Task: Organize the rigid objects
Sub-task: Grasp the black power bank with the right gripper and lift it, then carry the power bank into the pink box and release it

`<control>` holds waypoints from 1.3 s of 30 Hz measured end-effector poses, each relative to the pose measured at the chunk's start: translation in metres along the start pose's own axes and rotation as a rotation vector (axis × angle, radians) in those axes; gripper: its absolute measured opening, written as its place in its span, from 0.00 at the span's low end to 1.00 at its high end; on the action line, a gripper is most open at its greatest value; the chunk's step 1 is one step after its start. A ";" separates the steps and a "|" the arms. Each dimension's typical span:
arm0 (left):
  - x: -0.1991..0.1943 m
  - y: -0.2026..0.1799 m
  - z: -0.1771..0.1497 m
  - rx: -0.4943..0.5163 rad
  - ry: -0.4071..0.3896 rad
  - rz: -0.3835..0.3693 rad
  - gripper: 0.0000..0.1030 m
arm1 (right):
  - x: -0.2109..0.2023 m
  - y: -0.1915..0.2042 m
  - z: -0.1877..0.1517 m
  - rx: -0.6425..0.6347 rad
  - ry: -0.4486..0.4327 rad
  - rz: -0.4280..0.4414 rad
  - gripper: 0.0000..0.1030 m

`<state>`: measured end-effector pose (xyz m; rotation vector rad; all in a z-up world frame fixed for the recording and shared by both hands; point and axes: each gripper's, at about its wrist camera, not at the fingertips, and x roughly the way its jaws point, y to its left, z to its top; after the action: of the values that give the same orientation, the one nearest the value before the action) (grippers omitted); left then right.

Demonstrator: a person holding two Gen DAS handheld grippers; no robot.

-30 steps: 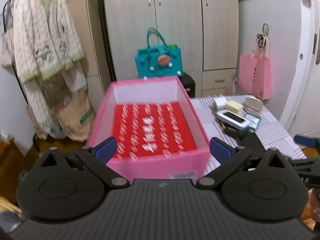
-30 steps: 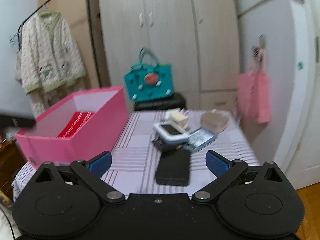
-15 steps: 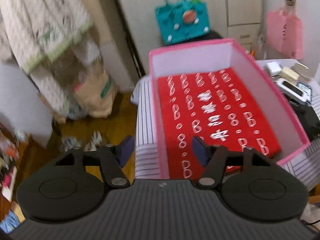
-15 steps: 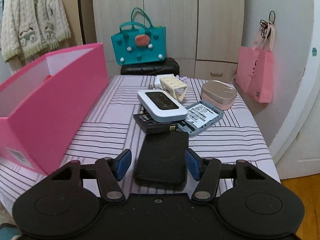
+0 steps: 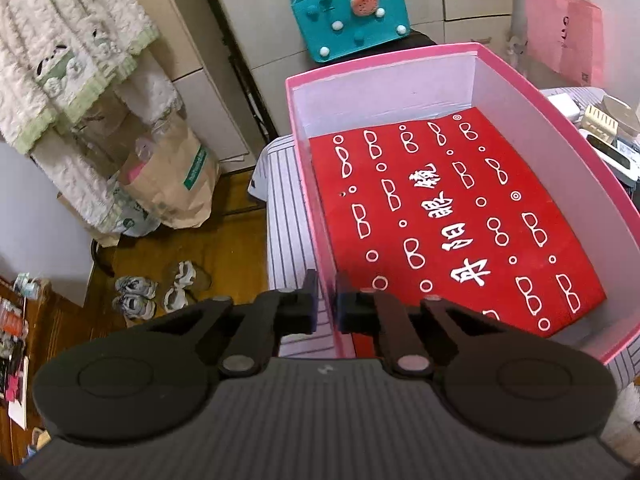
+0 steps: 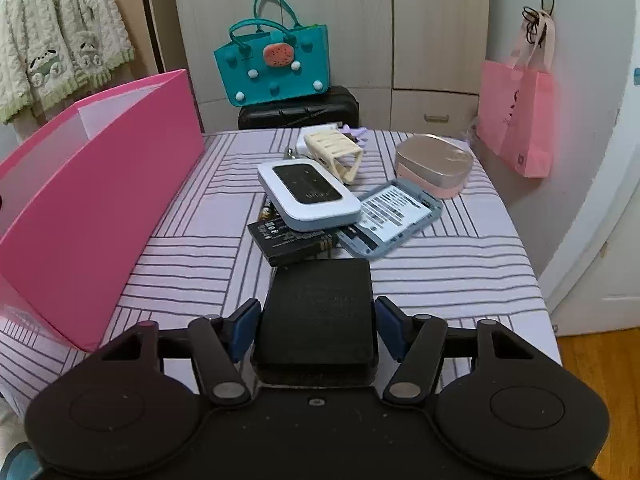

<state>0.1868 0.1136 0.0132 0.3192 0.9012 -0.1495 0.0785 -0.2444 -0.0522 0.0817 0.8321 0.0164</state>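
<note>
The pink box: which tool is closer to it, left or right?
Left. The left tool is shut on the side wall of the pink box. The right tool is off to the box's side, pads against a black case on the table.

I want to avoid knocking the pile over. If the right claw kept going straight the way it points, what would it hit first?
The black box already sits between the right claw's fingers. Straight beyond it lies the black battery, then the white device stacked on it, though depth is hard to judge.
</note>
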 end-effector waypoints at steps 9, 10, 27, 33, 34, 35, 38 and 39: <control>0.007 0.011 0.008 -0.003 0.002 -0.046 0.05 | 0.024 0.001 0.006 -0.028 0.087 -0.035 0.71; 0.008 0.010 0.008 -0.001 -0.002 -0.039 0.05 | 0.025 0.001 0.007 -0.028 0.080 -0.034 0.64; 0.004 0.000 0.009 0.076 -0.009 -0.124 0.08 | -0.055 0.032 0.092 -0.050 -0.050 0.292 0.64; 0.002 0.005 0.013 0.042 0.025 -0.161 0.09 | -0.045 0.106 0.147 -0.180 0.063 0.487 0.64; 0.003 0.006 0.012 0.031 0.020 -0.157 0.09 | -0.036 0.121 0.155 -0.195 0.096 0.504 0.64; 0.003 0.004 0.010 0.022 0.015 -0.152 0.08 | -0.024 0.136 0.161 -0.211 0.129 0.510 0.64; 0.002 0.003 0.007 0.008 -0.001 -0.141 0.08 | 0.017 0.174 0.176 -0.229 0.214 0.493 0.64; 0.001 0.003 0.006 0.005 -0.003 -0.141 0.08 | 0.031 0.184 0.181 -0.227 0.240 0.479 0.64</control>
<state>0.1927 0.1143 0.0162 0.2596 0.9201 -0.2823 0.2361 -0.0711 0.0604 0.0638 1.0291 0.5801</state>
